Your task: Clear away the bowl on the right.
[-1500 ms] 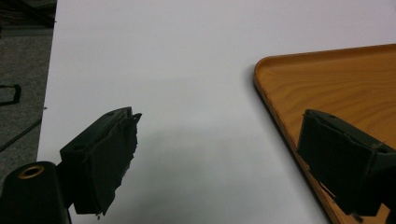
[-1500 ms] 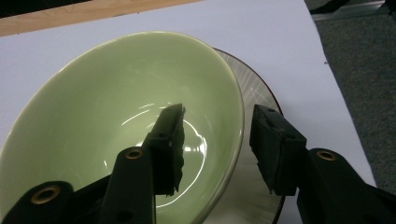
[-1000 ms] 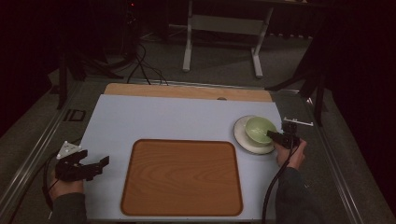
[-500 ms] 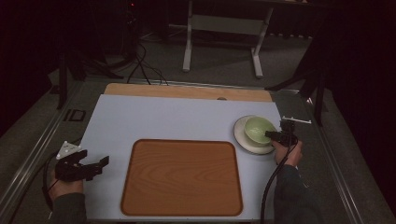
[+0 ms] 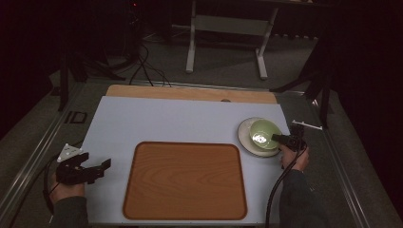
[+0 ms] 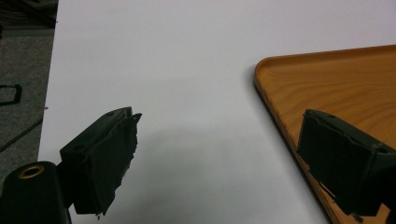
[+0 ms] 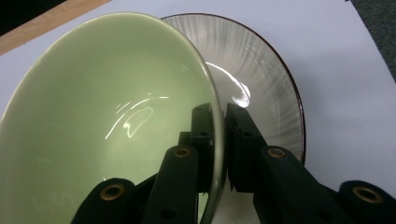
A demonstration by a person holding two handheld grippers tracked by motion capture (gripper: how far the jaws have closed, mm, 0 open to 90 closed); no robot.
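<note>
At the table's right edge, the green bowl's (image 7: 107,116) rim was pinched by the right gripper (image 7: 218,122), whose jaws had just been closing; such a thin hold could let it slip onto the plate (image 7: 266,88) beneath. The left gripper's (image 6: 224,154) jaws were held wide, empty.

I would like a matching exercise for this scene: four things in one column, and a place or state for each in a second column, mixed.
Things:
1. green bowl
2. wooden tray
3. left gripper
4. plate

Places or states:
A. under the bowl, near the table's right edge
B. open, holding nothing
C. rim pinched by the right gripper
D. empty, in the middle of the table

Pairs: 1-C, 2-D, 3-B, 4-A
</note>
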